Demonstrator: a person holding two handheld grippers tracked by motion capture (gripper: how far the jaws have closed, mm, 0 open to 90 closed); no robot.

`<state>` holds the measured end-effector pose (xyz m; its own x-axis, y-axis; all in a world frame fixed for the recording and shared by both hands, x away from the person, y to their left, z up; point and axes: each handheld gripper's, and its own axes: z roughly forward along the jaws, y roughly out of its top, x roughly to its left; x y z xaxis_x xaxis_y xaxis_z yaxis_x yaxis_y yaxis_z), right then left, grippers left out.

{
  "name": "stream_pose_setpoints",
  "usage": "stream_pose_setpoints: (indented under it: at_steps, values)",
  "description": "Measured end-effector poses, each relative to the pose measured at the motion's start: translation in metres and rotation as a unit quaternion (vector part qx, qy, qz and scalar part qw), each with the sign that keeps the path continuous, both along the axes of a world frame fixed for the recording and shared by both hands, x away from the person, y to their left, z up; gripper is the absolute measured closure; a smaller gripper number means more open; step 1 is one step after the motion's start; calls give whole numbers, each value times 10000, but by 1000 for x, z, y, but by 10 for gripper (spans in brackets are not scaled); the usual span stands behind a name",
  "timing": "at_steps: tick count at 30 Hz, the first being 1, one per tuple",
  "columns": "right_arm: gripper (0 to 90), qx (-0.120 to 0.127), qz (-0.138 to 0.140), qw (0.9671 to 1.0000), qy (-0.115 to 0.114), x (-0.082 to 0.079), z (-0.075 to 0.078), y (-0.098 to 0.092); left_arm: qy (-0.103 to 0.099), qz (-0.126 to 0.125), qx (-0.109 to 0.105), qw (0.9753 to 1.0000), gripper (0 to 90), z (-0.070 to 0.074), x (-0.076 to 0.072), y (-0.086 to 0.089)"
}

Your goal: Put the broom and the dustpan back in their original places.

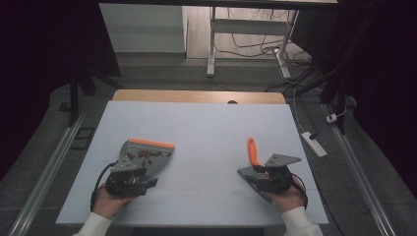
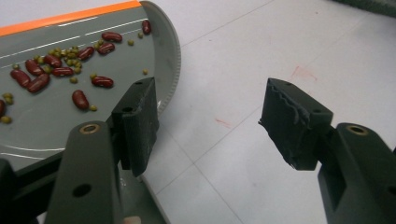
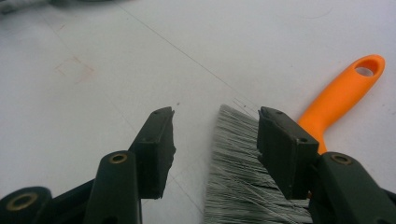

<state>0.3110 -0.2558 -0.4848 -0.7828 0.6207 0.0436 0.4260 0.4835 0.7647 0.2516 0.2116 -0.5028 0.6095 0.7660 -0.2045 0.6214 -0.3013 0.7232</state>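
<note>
A grey dustpan point(image 1: 147, 153) with an orange lip lies on the left of the white table point(image 1: 206, 128). It holds red kidney beans point(image 2: 56, 72) and small green beans point(image 2: 70, 50). My left gripper point(image 1: 145, 177) sits at the pan's near edge, open and holding nothing. In the left gripper view point(image 2: 210, 121) one jaw hangs over the dustpan point(image 2: 60, 116) rim and the other over bare table. An orange-handled brush point(image 1: 253, 150) lies on the right. My right gripper point(image 1: 258, 176) is open, with the grey bristles point(image 3: 233, 172) between its jaws and the orange handle point(image 3: 343, 95) running beyond them.
The table's far wooden edge point(image 1: 196, 96) lies beyond the white surface. On the floor are desk legs point(image 1: 211, 44), cables, and a white power strip point(image 1: 314, 143) off the right side. Metal rails point(image 1: 49, 172) run along both sides.
</note>
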Motion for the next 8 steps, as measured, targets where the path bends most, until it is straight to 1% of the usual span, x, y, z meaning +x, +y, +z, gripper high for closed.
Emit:
stream_pose_setpoints:
  at_steps: [8]
  values:
    - [460,-3,-16,10000,-44,-1,0,-2,61,-79,32,9999,375,-2,2,-3]
